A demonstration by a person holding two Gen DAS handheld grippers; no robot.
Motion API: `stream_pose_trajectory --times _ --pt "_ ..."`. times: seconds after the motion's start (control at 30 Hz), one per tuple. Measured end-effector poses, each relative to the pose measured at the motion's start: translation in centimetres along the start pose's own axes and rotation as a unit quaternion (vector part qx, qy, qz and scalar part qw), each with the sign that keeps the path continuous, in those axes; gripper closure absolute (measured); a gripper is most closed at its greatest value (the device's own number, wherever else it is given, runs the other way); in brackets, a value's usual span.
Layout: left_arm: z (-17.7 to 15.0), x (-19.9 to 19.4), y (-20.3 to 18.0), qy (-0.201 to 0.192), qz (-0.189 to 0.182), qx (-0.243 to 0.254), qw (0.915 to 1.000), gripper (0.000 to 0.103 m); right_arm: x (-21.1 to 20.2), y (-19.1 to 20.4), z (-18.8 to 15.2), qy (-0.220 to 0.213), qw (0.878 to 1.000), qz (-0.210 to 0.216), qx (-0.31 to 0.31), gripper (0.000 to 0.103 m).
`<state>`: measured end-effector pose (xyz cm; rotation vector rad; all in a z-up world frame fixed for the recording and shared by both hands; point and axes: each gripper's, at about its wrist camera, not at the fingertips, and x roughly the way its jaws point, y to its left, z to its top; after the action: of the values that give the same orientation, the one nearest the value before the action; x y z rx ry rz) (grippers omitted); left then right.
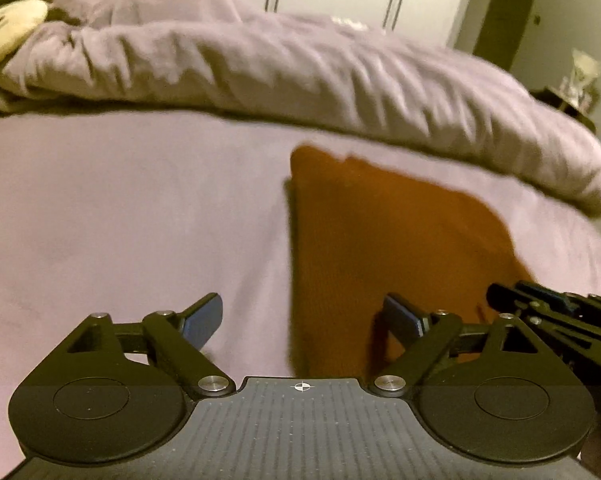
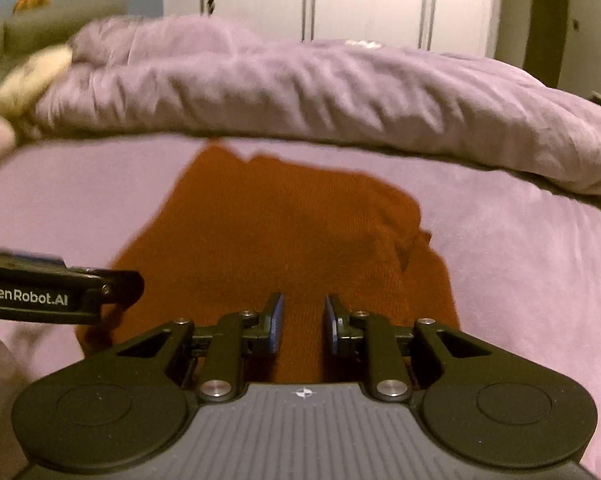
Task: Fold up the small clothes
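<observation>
Lying flat on the mauve bed sheet is a rust-orange knitted garment, apparently already folded at least once; its far edge is being seen just short of the rumpled lilac duvet heaped along the far side of the bed. A small flap or collar is showing at the garment's right edge, and the near left corner is looking slightly crumpled.

The left gripper is being held low over the garment's near left edge, fingers spread wide: one blue pad over bare sheet, the other over the cloth. Nothing is being pinched. The right gripper is being held over the near middle of the garment, its fingers only narrowly apart with a clear gap between the pads; no cloth is being gripped there either.

Judgement: a pause between folds is in hand, with both tools free above the near edge. The next move is likely calling for both tools to be lowered onto the near edge or corners, closed on the cloth, and the edge carried toward the far side. Care is being called for with the flap, which may shift.

Writing: "GenRobot.AI" is being read in white on the left gripper's black side in the right wrist view. No other text is legible.
</observation>
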<state>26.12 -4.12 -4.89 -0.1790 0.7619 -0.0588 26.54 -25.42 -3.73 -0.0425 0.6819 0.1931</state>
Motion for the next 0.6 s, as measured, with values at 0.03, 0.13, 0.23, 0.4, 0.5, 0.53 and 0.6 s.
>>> stream_pose_trajectory --times 0.03,0.13,0.23,0.4,0.5,0.53,0.6 --pt "0.5 0.2 -0.4 -0.003 -0.002 0.007 1.0000 0.011 -0.2 -0.2 0.5 -0.012 1.000 -0.007 0.004 0.073" --pt "1.3 1.8 -1.7 -0.002 0.007 0.035 0.9994 0.011 0.5 -0.5 2.0 -0.027 0.999 -0.025 0.005 0.070" --pt "0.8 3.7 -2.3 0.005 0.022 0.048 0.9986 0.006 2.7 -0.8 2.2 -0.016 0.999 -0.047 -0.010 0.068" --pt "-0.5 4.9 -1.5 0.004 0.003 0.045 0.9990 0.000 5.2 -2.9 -0.4 0.011 0.999 -0.048 0.008 0.055" --pt "0.4 4.3 0.0 0.018 -0.024 0.017 0.9994 0.000 4.5 -5.1 0.3 0.031 0.997 -0.021 0.074 0.043" --pt "0.7 4.0 0.6 0.020 -0.029 0.009 0.9994 0.000 4.2 -5.7 0.5 0.029 0.996 -0.017 0.084 0.040" --pt "1.4 3.5 1.9 0.018 -0.035 -0.013 0.9991 0.001 3.4 -6.8 0.5 0.018 0.994 -0.022 0.101 0.033"
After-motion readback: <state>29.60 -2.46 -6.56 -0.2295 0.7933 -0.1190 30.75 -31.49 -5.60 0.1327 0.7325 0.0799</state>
